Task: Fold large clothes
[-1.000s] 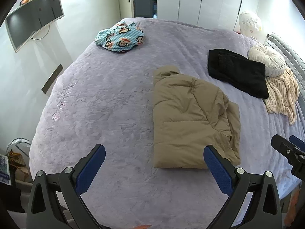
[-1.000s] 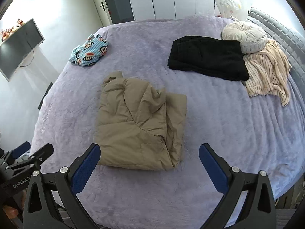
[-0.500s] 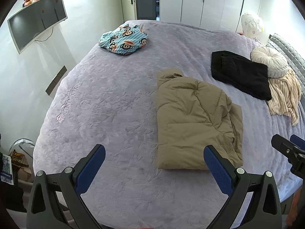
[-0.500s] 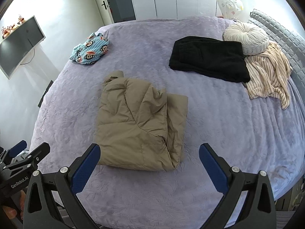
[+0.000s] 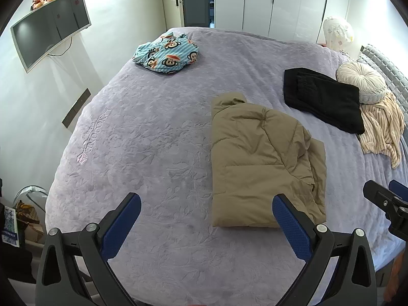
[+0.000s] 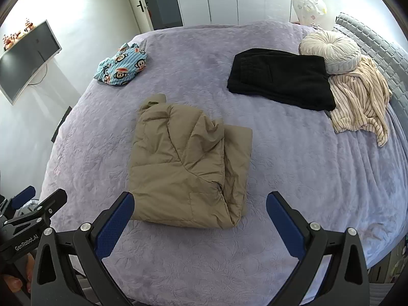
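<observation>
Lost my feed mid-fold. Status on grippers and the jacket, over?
Left gripper open, empty, above the bed. Right gripper open, empty. Tan jacket lies folded, untouched. Black garment and striped one lie apart; nothing blocking.

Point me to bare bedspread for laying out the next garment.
Widest bare patch: left of the folded khaki puffer jacket, below the blue monkey-print garment. A smaller one lies right of the jacket. Crowded by the headboard: black folded garment, round cream cushion, striped beige robe.
</observation>
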